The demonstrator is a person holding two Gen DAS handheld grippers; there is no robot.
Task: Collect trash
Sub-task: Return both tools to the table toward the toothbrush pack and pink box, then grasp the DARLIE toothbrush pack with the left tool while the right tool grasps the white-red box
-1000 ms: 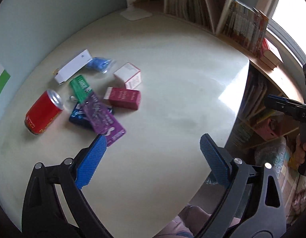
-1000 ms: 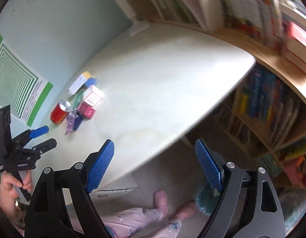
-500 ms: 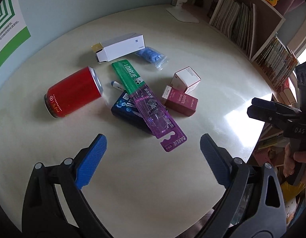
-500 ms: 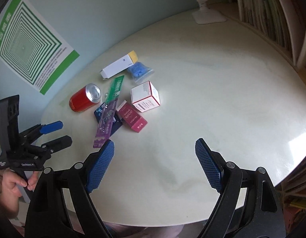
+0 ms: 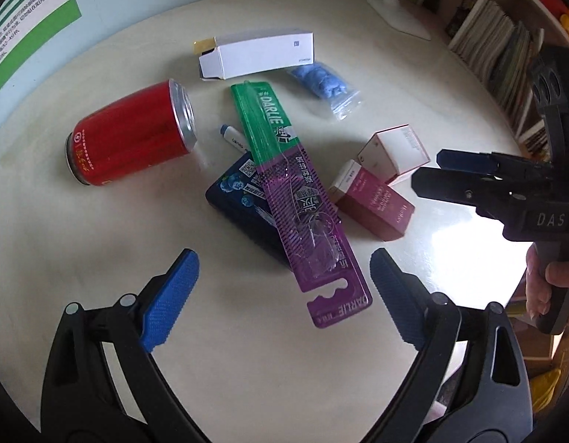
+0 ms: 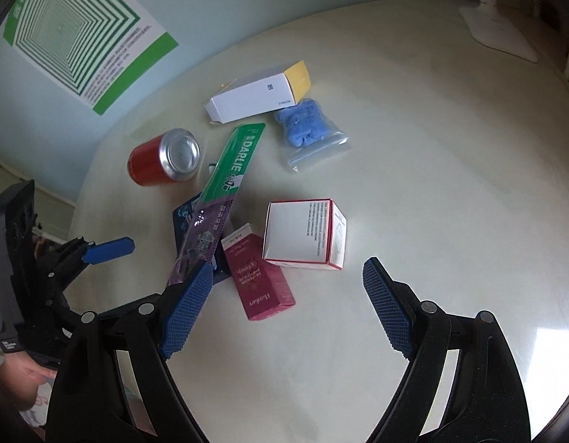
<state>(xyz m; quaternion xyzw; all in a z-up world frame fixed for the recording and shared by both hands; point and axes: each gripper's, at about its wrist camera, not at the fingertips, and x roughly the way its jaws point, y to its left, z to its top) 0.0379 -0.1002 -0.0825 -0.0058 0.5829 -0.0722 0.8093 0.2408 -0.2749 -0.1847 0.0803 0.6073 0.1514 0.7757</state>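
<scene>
Left wrist view: a pile of trash is seen on the pale round bench point(image 5: 99, 258). The toothbrush pack point(image 5: 295, 199) is taken as landmark; it lies across a dark blue box point(image 5: 240, 203). A red can point(image 5: 129, 140) lies on its side left of it, a white carton point(image 5: 258, 53) beyond it, a bag of blue pieces point(image 5: 325, 85) beyond and right, and a maroon box point(image 5: 373, 203) and a white cube box point(image 5: 395, 153) to its right.

Left tongs point(image 5: 284, 295) are held wide over its near end, having just narrowed slightly, nothing between them. Right tongs point(image 6: 288, 302) are wide and empty above the maroon box.

The pack is judged light, thin and flexible, with slippery plastic; a grip across its narrow width is advised. The can, probably empty, would dent and roll.
</scene>
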